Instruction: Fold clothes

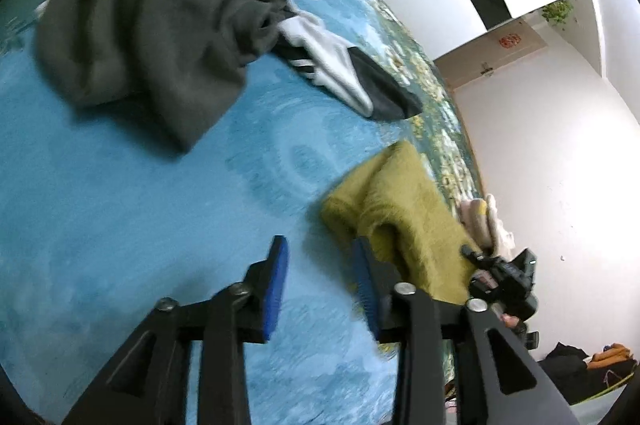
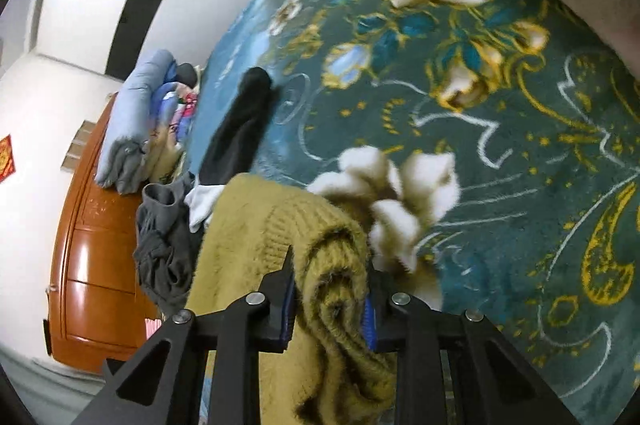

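Right gripper (image 2: 329, 299) clamps mustard sweater (image 2: 256, 225) | left gripper (image 1: 320, 285) agape, empty | left-only: grey garment (image 1: 160, 17)

No legible text, brand name or number appears in either view. A red paper sign (image 1: 509, 41) hangs on the white wall (image 1: 540, 145); its characters are too blurred to read. It also shows at the left edge of the right wrist view.

A fuzzy, ribbed knit is seen in the olive sweater (image 2: 256, 237). The grey garment (image 1: 160, 13) appears as soft matt fleece. The blue carpet (image 1: 140, 205) is shown with short pile, and the wooden cabinet (image 2: 96, 265) is glossily lacquered.
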`<state>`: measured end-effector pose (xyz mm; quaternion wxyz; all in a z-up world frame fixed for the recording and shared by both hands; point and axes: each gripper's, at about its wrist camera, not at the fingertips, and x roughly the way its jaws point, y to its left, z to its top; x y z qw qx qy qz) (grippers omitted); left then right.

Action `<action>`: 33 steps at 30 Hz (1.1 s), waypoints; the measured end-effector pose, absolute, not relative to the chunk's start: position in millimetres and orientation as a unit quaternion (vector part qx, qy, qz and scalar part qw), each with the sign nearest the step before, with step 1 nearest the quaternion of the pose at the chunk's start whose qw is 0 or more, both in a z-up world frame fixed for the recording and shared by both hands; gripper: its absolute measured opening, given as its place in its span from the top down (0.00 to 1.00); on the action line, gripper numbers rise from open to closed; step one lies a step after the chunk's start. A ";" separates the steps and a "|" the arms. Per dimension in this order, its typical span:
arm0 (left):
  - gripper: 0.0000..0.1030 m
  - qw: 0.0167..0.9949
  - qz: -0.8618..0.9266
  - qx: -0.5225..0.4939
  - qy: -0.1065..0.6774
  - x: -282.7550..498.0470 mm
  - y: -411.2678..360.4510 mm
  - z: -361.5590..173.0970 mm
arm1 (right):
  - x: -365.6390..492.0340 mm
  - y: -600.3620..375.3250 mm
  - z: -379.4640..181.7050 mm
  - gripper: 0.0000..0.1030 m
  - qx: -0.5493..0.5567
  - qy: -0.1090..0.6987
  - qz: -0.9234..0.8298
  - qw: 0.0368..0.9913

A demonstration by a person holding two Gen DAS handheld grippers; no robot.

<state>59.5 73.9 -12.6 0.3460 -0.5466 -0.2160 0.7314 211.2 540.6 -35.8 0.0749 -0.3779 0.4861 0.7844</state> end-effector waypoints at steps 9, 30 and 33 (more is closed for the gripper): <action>0.39 0.382 0.702 -0.567 -0.199 46.8 138.2 -21.0 | 235.7 537.5 -30.3 0.67 -0.365 0.475 0.797 0.076; 0.75 0.459 0.682 -0.534 -0.199 24.0 177.8 8.3 | 322.3 491.1 -30.9 0.59 -0.328 0.501 0.797 0.077; 0.75 0.401 0.684 -0.586 -0.169 19.6 175.4 -35.4 | 326.0 490.2 -36.4 0.59 -0.333 0.505 0.792 0.085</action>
